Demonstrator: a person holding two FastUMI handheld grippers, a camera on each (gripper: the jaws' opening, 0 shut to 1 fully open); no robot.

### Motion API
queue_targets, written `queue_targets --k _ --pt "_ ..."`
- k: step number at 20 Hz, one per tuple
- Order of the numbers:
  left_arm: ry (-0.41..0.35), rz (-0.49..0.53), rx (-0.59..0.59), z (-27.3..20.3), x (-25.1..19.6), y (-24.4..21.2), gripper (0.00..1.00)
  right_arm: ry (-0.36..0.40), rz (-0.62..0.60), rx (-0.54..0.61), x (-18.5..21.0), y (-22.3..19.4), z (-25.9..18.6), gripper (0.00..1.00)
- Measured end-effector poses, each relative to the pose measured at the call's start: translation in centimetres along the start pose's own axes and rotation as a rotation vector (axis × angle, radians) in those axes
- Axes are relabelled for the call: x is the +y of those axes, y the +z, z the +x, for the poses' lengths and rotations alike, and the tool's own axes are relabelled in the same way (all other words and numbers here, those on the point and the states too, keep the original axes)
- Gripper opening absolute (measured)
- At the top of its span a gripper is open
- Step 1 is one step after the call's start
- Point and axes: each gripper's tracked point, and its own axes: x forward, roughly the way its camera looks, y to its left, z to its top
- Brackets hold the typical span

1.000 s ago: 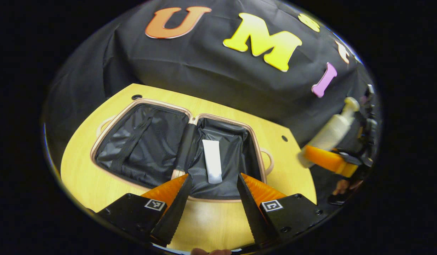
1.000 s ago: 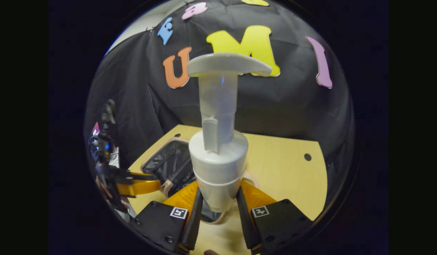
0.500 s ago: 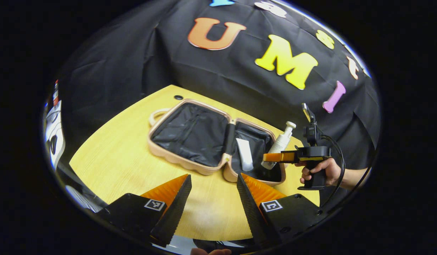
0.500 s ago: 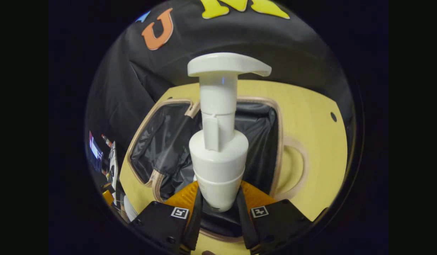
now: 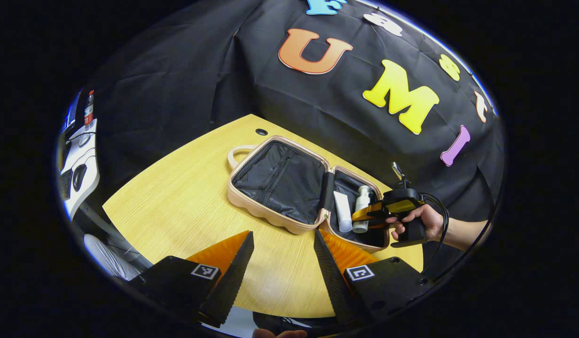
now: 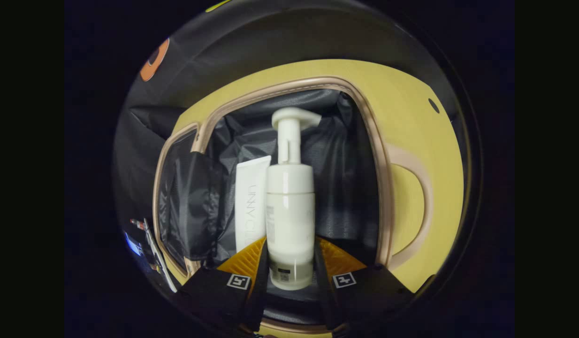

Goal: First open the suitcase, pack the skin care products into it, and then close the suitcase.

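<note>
- Suitcase (image 5: 280,185) lies open; tube (image 6: 249,202) already packed.
- Right gripper (image 6: 291,277) pinches pump bottle (image 6: 289,211) inside, tube at its 9 o'clock.
- Left gripper (image 5: 282,263) spread, empty.
- Left: release, close.

From my station, grey lettering runs lengthwise in the middle of the right gripper view, on the white tube (image 6: 251,202). The pump bottle (image 6: 289,220) beside it carries a small printed panel (image 6: 282,274) low down, too fine to make out. Each hand-held gripper bears square coded markers (image 5: 205,271), no words.
</note>
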Motion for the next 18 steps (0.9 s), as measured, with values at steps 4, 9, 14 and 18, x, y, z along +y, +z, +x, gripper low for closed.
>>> queue_targets --k 4,9,14,18 --pt "0.001 0.002 -0.013 0.2 0.2 0.7 0.83 -0.018 0.005 0.005 -0.2 -0.1 0.0 0.47" --pt "0.002 0.010 -0.059 0.9 1.0 2.6 0.84 -0.027 -0.052 -0.027 -0.7 -0.3 -2.0 0.52" --pt "-0.012 -0.025 -0.126 2.9 4.0 4.7 0.84 0.003 -0.155 -0.164 -0.9 0.2 -8.3 0.73" --pt "-0.109 -0.253 -0.154 6.2 7.3 6.2 0.86 0.039 -0.304 -0.292 -1.3 -0.6 -14.9 0.76"
